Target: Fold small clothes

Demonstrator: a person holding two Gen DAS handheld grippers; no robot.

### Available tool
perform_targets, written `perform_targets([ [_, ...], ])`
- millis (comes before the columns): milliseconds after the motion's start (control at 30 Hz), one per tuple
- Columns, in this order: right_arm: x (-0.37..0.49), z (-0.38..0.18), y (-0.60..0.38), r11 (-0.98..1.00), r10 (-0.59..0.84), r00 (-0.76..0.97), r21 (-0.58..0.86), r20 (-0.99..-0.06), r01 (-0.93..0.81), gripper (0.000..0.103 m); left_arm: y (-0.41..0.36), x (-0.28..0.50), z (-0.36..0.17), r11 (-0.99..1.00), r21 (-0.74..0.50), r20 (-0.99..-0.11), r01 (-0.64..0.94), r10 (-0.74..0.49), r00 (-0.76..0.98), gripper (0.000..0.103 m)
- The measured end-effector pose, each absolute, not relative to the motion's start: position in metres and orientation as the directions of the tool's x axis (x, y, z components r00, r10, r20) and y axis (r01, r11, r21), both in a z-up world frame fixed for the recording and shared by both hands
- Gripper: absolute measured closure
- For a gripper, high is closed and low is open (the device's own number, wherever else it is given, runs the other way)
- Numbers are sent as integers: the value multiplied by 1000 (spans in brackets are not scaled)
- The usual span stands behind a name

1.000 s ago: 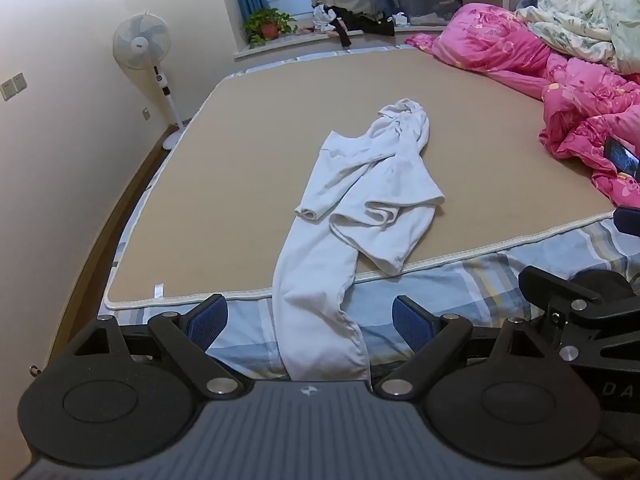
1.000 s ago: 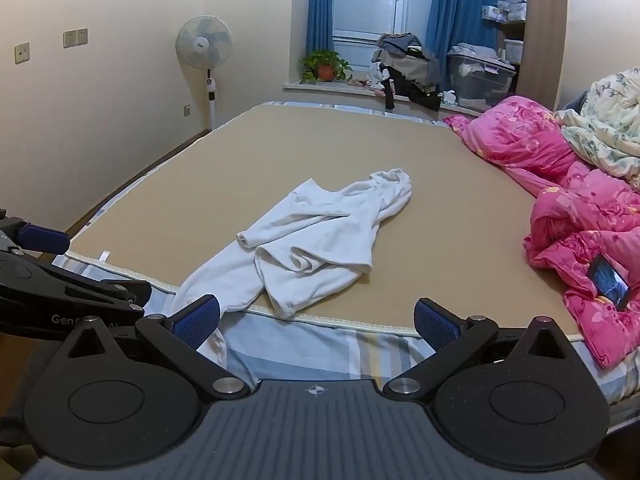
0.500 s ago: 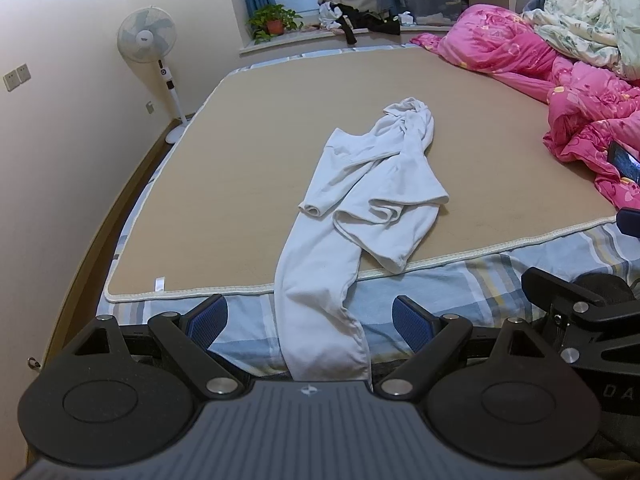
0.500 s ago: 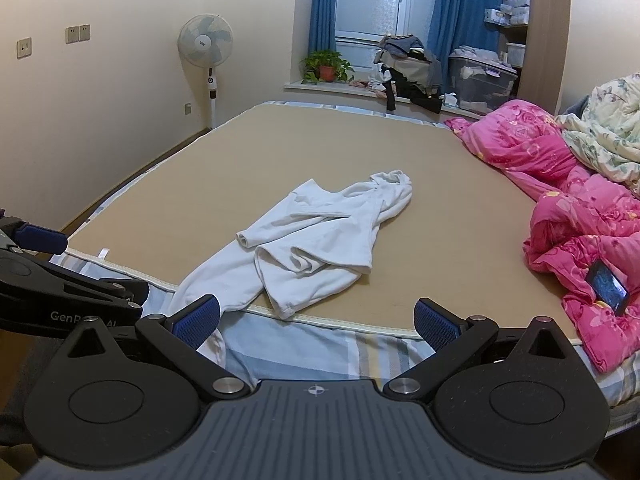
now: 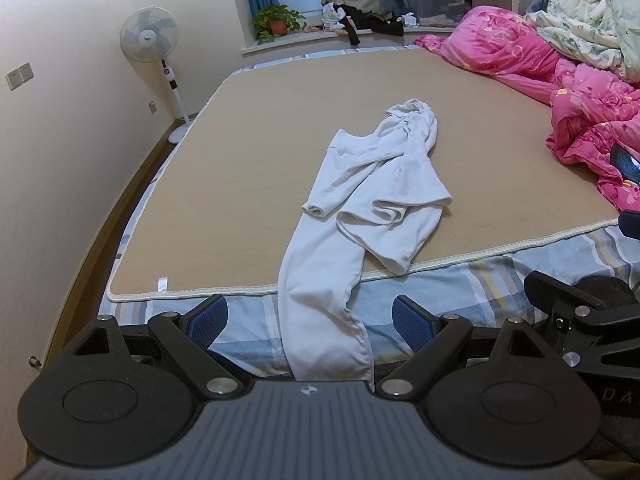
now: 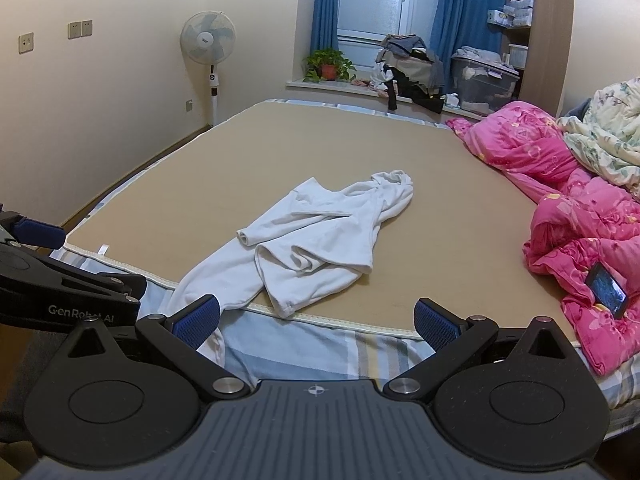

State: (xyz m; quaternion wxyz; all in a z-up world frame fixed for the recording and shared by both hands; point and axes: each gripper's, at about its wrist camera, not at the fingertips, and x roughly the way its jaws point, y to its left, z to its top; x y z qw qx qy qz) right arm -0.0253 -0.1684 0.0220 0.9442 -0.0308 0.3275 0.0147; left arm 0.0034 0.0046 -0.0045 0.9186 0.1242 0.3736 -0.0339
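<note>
A crumpled white garment (image 5: 372, 196) lies on the tan mat (image 5: 248, 160) of the bed, and one end of it hangs over the near edge; it also shows in the right wrist view (image 6: 316, 240). My left gripper (image 5: 310, 316) is open and empty, level with the hanging end of the garment at the bed's near edge. My right gripper (image 6: 318, 318) is open and empty, just short of the bed's near edge, to the right of the hanging end. Each gripper shows at the side of the other's view.
A pink quilt (image 6: 560, 200) with a phone (image 6: 608, 286) on it fills the bed's right side. A standing fan (image 6: 208, 46) is by the left wall. A plant, a clothes pile and a storage box (image 6: 484, 80) sit on the window sill beyond.
Both grippers have moved a little, so the views have shifted slightly. The garment has not moved and both grippers stay open.
</note>
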Motion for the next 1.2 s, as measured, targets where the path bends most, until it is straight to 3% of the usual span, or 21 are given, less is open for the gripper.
perform_targets([
  [1200, -22, 17, -169, 996, 13, 779, -57, -626, -63, 1, 6, 5, -4, 967, 200, -703, 156, 31, 710, 11],
])
